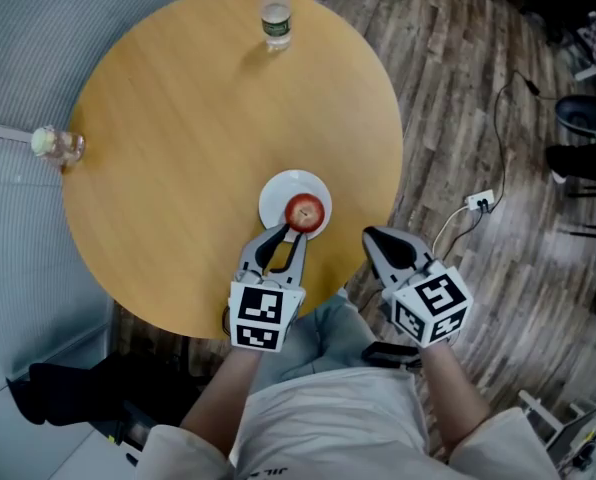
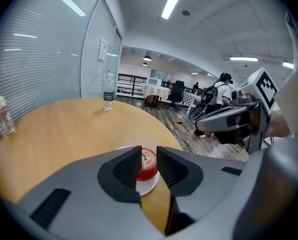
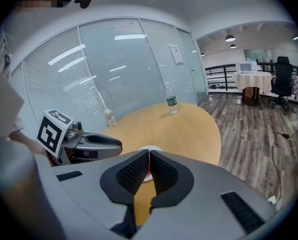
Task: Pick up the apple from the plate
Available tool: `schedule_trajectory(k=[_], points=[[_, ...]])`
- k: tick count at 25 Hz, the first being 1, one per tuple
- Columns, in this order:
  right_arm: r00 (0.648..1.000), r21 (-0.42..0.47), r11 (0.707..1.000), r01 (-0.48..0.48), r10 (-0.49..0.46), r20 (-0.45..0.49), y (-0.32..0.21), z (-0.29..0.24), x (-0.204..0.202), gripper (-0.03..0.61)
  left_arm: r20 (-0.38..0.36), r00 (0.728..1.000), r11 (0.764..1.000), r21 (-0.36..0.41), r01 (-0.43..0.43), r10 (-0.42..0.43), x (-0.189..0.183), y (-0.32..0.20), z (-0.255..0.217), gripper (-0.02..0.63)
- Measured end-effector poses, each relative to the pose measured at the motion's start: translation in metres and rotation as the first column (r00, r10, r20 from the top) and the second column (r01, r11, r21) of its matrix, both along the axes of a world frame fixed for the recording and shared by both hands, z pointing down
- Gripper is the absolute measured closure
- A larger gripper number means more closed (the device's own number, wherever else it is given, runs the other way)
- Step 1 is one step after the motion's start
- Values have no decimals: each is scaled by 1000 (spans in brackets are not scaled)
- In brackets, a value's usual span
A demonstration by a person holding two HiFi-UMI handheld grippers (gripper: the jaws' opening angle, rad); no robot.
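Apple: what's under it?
The apple sits on a white plate, off-centre toward the person's side. The plate rests on the round wooden table. The patch of plate directly beneath the apple is covered, so nothing there can be seen.

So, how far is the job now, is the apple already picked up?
Nothing is finished yet: the apple sits on the plate. In hand: the left gripper points at it from the near side, jaws slightly apart, not gripping. The right gripper is shut and empty. Left to do: probably open wider, grip, lift.
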State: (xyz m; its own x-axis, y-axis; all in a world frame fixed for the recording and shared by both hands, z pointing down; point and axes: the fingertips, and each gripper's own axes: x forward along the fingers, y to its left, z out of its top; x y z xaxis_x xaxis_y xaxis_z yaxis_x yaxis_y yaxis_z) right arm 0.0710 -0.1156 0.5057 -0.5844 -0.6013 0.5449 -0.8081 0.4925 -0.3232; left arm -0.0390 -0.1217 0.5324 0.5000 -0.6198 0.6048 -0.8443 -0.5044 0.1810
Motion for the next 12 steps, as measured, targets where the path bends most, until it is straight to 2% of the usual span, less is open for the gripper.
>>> schedule_trajectory(k=[12], points=[[1000, -61, 998, 17, -17, 10, -4, 26, -6, 548, 18, 998, 995, -90, -52, 54, 10, -4, 40, 328]])
